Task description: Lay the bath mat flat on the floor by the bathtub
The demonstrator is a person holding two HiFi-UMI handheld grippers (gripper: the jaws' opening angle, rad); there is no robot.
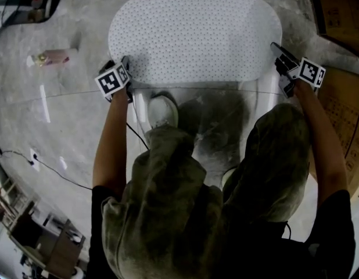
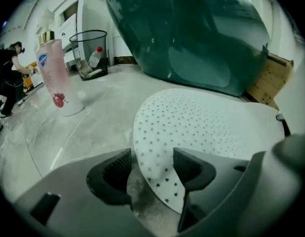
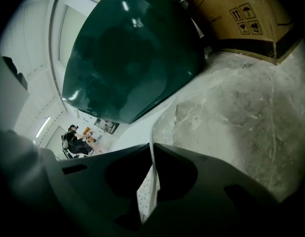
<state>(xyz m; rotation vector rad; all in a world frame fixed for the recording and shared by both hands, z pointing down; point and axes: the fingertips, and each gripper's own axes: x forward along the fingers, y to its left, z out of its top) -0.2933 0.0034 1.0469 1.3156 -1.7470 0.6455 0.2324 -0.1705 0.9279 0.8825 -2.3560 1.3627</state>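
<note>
Head view: bath mat [image 1: 194, 34] on floor [image 1: 75, 127]

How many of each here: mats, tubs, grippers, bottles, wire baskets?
bath mat: 1
bathtub: 1
grippers: 2 (left gripper, right gripper)
bottles: 2 (pink bottle, red-capped bottle in the basket)
wire basket: 1
total: 7
</note>
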